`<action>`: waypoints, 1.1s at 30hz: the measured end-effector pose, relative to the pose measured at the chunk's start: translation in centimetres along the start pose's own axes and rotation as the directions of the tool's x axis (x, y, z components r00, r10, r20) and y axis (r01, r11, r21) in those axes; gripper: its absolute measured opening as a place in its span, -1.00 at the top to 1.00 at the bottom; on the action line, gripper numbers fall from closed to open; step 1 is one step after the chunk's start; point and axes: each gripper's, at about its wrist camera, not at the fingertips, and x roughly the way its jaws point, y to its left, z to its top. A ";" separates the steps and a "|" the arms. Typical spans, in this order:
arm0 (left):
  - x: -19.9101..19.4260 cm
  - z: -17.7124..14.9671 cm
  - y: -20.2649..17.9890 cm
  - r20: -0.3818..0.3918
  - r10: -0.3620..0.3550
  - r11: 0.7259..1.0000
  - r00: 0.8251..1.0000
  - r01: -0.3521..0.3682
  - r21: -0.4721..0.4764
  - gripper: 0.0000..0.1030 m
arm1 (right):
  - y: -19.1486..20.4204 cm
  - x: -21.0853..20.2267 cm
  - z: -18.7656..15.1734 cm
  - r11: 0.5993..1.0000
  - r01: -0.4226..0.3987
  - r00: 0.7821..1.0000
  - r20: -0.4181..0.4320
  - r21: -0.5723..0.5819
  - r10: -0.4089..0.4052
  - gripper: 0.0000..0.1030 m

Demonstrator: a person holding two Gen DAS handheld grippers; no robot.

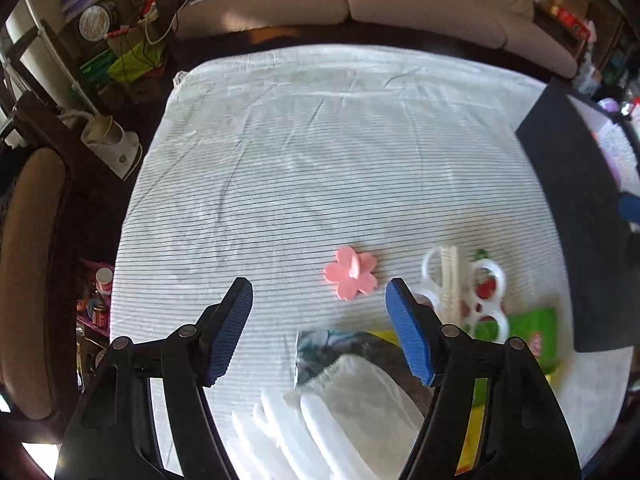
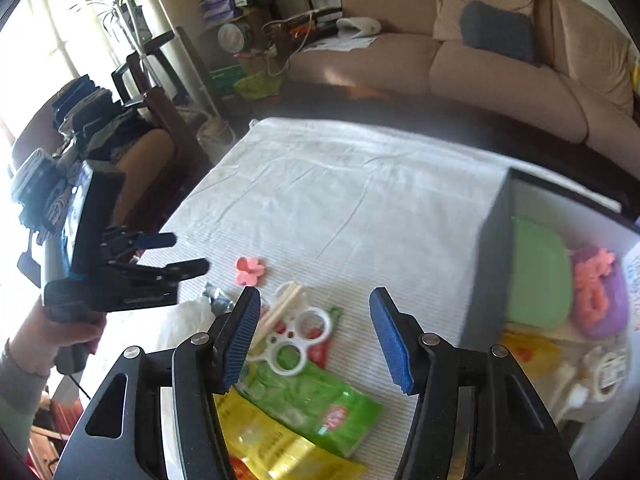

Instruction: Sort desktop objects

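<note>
A pink flower-shaped piece (image 1: 352, 273) (image 2: 249, 271) lies on the striped white tablecloth (image 1: 280, 160). To its right are a white ringed plastic holder (image 1: 476, 292) (image 2: 298, 336) with pale sticks (image 2: 280, 310) across it, a green packet (image 2: 316, 404) and a yellow packet (image 2: 272, 440). My left gripper (image 1: 319, 296) hangs open and empty just in front of the flower, above a crumpled white bag (image 1: 352, 400). In the right wrist view a hand holds the left gripper (image 2: 188, 254) at the left. My right gripper (image 2: 315, 300) is open and empty above the holder and packets.
A dark open box (image 2: 486, 264) (image 1: 572, 216) stands at the table's right, holding a green item (image 2: 538, 276), a purple item with orange flowers (image 2: 600, 300) and other small things. A beige sofa (image 2: 460, 60) lies beyond the table. A chair (image 1: 32, 260) and clutter stand at the left.
</note>
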 end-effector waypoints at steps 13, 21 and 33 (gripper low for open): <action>6.8 0.7 -0.7 -0.035 0.001 0.998 0.999 0.001 0.056 0.91 | -0.7 8.0 -1.8 0.998 0.003 0.998 -0.067 0.061 0.001 -0.15; 4.4 1.0 1.4 0.045 -0.092 0.995 0.995 0.094 -0.028 0.91 | 0.7 10.0 -2.0 0.997 -0.037 0.996 -0.075 0.075 0.042 -0.15; -2.1 0.5 4.2 0.126 -0.134 0.988 0.983 0.142 -0.056 0.91 | 5.0 15.2 -2.7 0.996 0.090 0.983 -0.156 -0.028 -0.093 0.66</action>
